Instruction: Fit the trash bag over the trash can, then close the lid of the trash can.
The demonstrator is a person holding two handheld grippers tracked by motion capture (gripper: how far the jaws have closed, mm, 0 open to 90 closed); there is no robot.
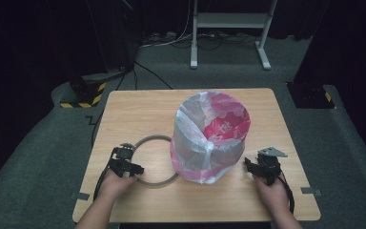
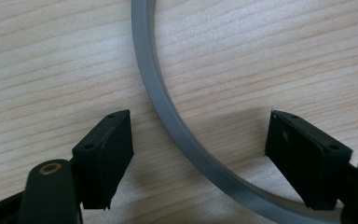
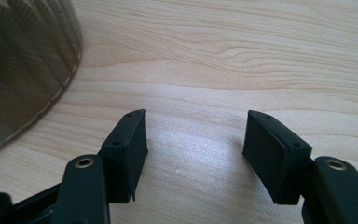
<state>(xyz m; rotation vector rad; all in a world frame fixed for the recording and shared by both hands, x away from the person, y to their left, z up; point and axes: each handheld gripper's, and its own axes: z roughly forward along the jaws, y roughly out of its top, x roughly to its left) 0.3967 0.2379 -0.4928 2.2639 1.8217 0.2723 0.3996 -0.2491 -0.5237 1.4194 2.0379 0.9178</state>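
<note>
Grippers are resting wide apart on the wooden counter [image 1: 138,107]: the left gripper [image 2: 198,158], released, is straddling a grey ring [image 2: 168,105] lying flat left of the bag-lined bin [image 1: 209,138]; the right gripper [image 3: 193,154], released, is hovering over bare wood near the bin's right.

Light wooden table [image 1: 138,114], pale grain with a rounded-corner top, sitting on grey carpet [image 1: 43,143]. On it there's a bin [image 1: 209,138] lined with a pink and clear plastic bag, roughly in the middle. Just left of the bin a thin grey ring [image 1: 153,161] lies flat on the wood, its right edge tucked right up against the bag.
</note>
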